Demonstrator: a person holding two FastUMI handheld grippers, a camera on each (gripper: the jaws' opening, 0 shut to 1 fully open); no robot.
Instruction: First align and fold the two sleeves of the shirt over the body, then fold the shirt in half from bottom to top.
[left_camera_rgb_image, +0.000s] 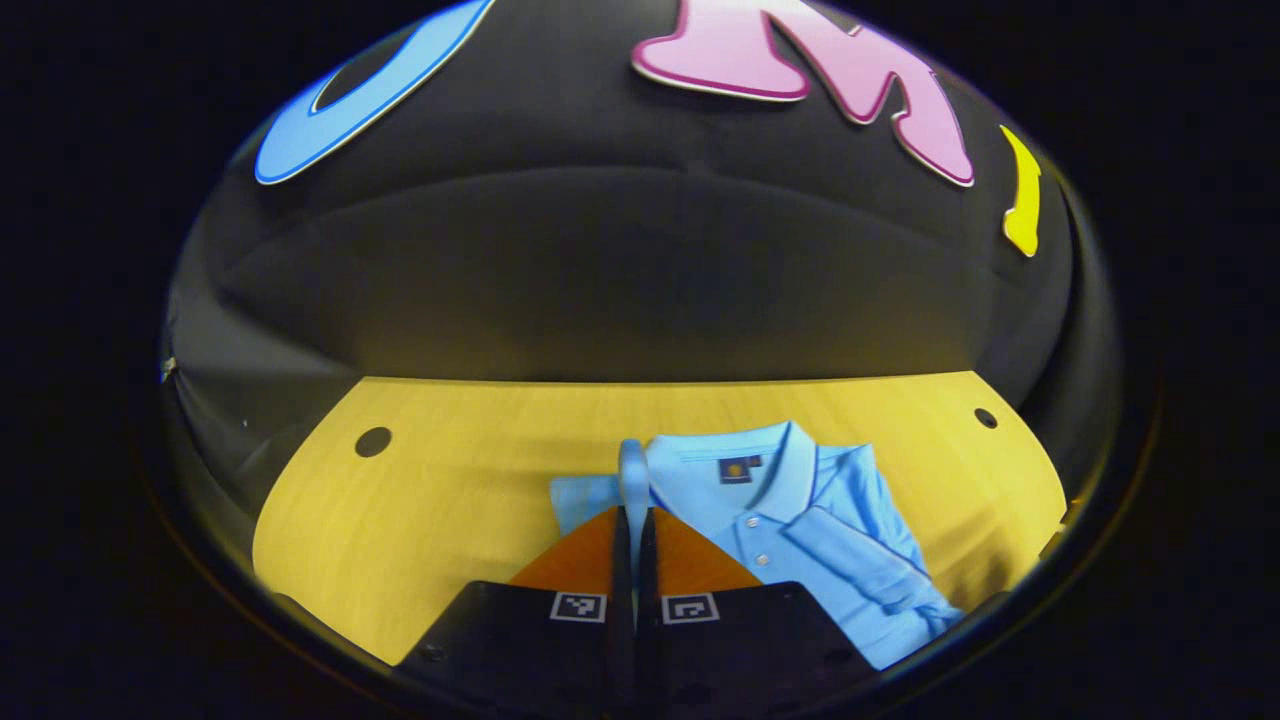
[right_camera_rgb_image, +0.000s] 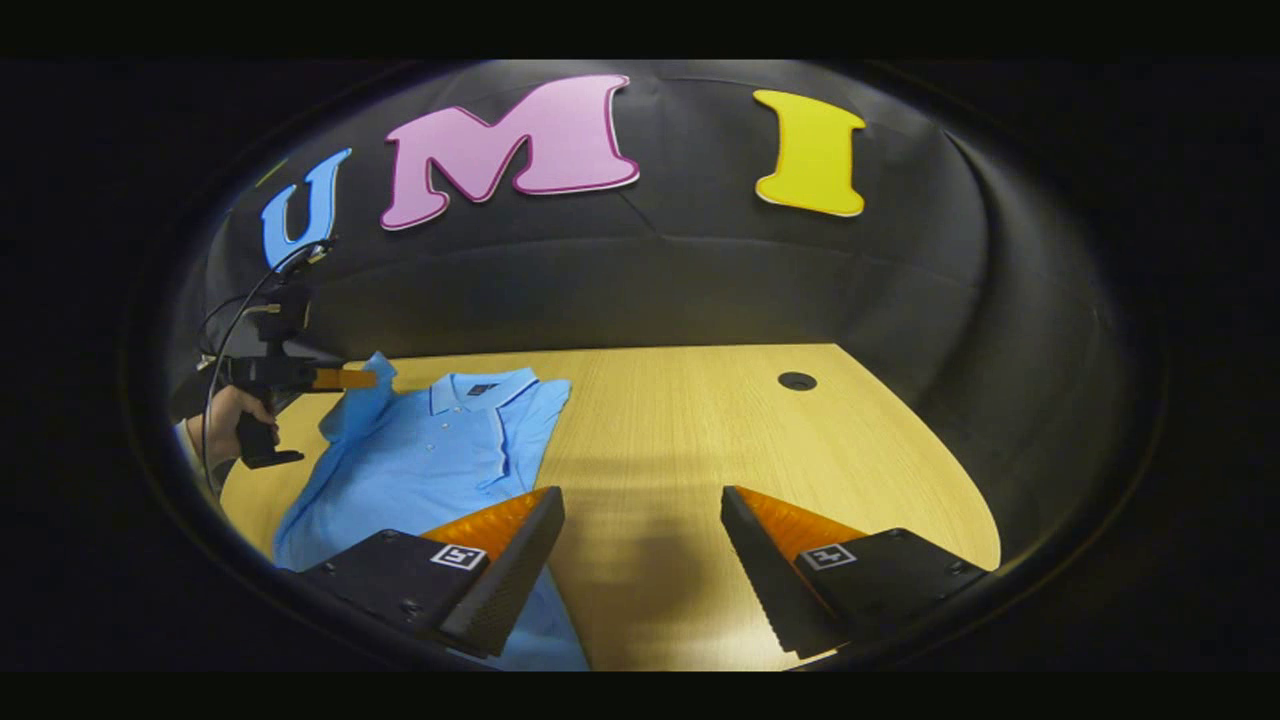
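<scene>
Blue shirt (right_camera_rgb_image: 420, 465), one sleeve (left_camera_rgb_image: 632, 470) pinched by left gripper (left_camera_rgb_image: 634, 520); right gripper (right_camera_rgb_image: 640, 510) spread wide.

- Right claw (right_camera_rgb_image: 642, 545): two wedge-shaped fingers on black blocks, each carrying a square black-and-white marker and small screws.
- Left claw (right_camera_rgb_image: 368, 379): black pistol-grip body, thin black cables looping off it.
- A hand (right_camera_rgb_image: 222, 420) wraps its handle.

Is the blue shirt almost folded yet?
Partly. One sleeve already lies folded over the shirt. The left gripper is shut on the other sleeve, lifting it. The right gripper hangs open. The bottom-to-top fold is still left.
</scene>
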